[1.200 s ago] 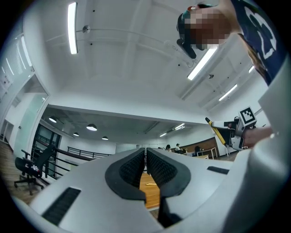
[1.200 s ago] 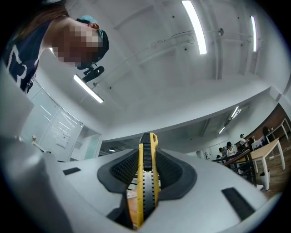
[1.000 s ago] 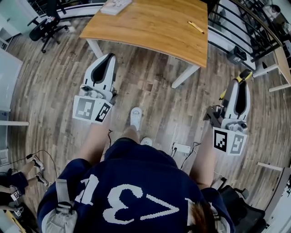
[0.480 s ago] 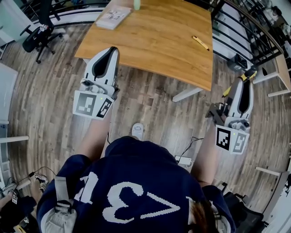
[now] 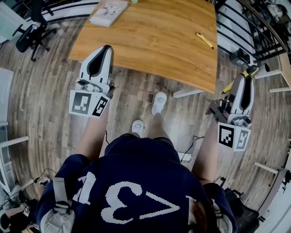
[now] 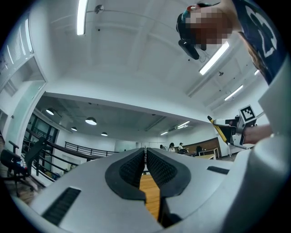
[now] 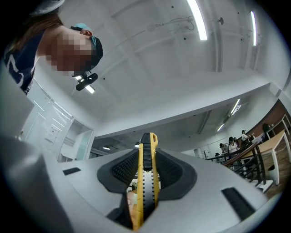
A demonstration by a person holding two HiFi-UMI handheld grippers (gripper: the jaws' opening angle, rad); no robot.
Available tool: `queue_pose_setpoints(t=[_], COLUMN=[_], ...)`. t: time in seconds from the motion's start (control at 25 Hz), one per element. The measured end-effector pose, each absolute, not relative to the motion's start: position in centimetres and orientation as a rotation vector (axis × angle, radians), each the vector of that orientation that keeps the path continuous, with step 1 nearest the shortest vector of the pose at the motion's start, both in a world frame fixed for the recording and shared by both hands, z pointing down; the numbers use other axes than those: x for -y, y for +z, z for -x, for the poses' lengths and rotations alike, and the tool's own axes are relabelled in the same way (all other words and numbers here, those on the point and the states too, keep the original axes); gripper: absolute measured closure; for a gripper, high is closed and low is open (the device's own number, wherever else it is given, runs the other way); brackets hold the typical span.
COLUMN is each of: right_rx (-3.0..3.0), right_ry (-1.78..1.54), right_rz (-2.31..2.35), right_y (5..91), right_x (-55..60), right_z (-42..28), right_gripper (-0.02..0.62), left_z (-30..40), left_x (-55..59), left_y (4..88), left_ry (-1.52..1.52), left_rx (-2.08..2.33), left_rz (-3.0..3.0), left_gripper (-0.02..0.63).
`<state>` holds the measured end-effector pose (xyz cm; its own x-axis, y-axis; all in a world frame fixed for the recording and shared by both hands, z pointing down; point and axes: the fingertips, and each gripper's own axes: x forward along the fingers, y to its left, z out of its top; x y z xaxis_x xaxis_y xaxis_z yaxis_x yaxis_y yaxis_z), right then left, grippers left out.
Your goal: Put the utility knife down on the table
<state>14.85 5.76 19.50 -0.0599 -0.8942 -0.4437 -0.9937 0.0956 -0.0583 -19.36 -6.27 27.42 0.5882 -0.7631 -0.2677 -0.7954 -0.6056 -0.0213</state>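
A yellow-and-black utility knife (image 7: 145,182) stands upright between the black pads of my right gripper (image 7: 146,159), which is shut on it. In the head view that right gripper (image 5: 246,76) hangs over the wooden floor, right of the table's near right corner, with the knife (image 5: 248,72) poking out past its tips. The wooden table (image 5: 150,36) lies ahead. My left gripper (image 5: 105,49) has its tips at the table's near edge. Its pads (image 6: 136,166) are pressed together with nothing between them, and the left gripper (image 6: 145,154) points slightly upward.
A yellow pen-like object (image 5: 204,40) lies on the table at the far right, and a white booklet (image 5: 108,11) at the far left. White table legs (image 5: 186,92) stand under the near edge. An office chair (image 5: 32,27) is at the far left, a black railing (image 5: 254,32) at the right.
The person has walked forward, so the table is nearer. Both grippers moved toward it; the left one's tips now reach its near edge. The knife stays gripped.
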Motion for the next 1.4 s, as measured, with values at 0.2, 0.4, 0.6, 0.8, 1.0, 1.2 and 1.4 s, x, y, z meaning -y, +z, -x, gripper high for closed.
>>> queue_pose_setpoints(t=[0.2, 0.4, 0.6, 0.8, 1.0, 1.2, 1.4], right_rx=[-2.053, -2.056, -2.078, -2.078, -2.108, -2.125, -2.133], right_ry=[0.354, 0.347, 0.374, 0.404, 0.366, 0.348, 0.344], right_rz=[1.779, 1.708, 1.678, 1.645, 1.624, 1.610, 1.610], right_y=[19.9, 19.3, 18.5, 17.6, 18.6, 18.9, 18.5], right_x=[-0.5, 5.6, 12.4, 18.0, 22.5, 25.1, 26.4], right_z=[-15.4, -18.0, -21.8, -26.0, -28.2, -29.1, -29.1], right_gripper=[0.463, 0.465, 0.463, 0.463, 0.463, 0.463, 0.463], left_z=[18.3, 16.7, 11.6, 8.1, 5.4, 3.9, 2.9], left_x=[9.5, 14.3, 19.6, 24.8, 28.3, 30.7, 32.2], left_y=[27.6, 26.6, 25.2, 23.0, 23.3, 24.0, 24.1], left_ry=[0.335, 0.333, 0.249, 0.274, 0.334, 0.333, 0.342], left_rx=[-1.343, -1.391, -1.343, -1.349, -1.357, -1.389, -1.380], left_rz=[2.648, 2.587, 2.501, 2.433, 2.456, 2.482, 2.507], left_gripper=[0.580, 0.580, 0.580, 0.580, 0.580, 0.580, 0.580])
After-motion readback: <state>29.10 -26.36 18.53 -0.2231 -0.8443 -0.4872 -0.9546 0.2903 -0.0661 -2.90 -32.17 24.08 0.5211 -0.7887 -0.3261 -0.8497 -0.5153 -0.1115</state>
